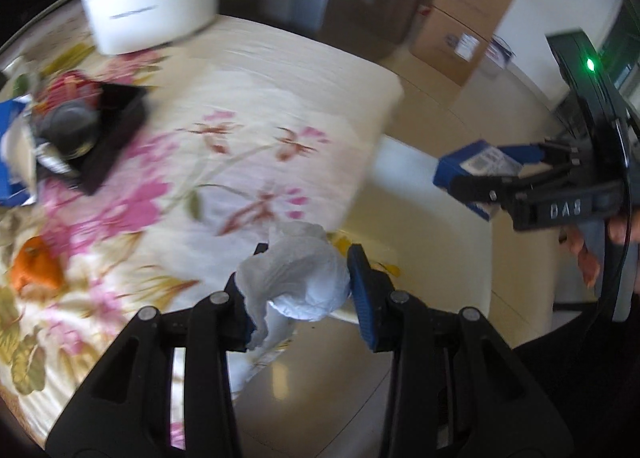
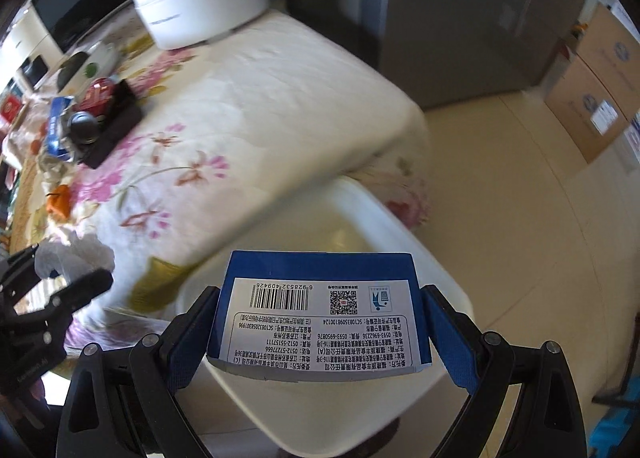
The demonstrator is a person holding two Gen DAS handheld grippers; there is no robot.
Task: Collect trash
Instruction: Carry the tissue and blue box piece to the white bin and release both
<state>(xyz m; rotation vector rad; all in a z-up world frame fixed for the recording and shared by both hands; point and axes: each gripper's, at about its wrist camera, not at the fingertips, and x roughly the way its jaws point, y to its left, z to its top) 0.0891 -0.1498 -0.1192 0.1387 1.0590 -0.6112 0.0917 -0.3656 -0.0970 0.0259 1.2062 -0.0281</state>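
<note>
My left gripper [image 1: 298, 286] is shut on a crumpled white tissue [image 1: 296, 278] and holds it at the table's edge, over the rim of a white bin [image 1: 420, 218]. My right gripper [image 2: 320, 332] is shut on a blue carton with a white barcode label [image 2: 320, 322], held above the white bin [image 2: 360, 218]. In the left wrist view the right gripper [image 1: 484, 174] with the blue carton [image 1: 472, 166] is at the right, above the bin. In the right wrist view the left gripper [image 2: 60, 270] with the tissue [image 2: 80, 254] is at the far left.
A table with a flowered cloth [image 1: 240, 98] bears a white pot [image 1: 148, 6], a black tray [image 1: 116, 130] with a dark cup, blue packaging [image 1: 12, 162] and orange peel [image 1: 36, 268]. Cardboard boxes [image 1: 460, 30] stand on the floor beyond.
</note>
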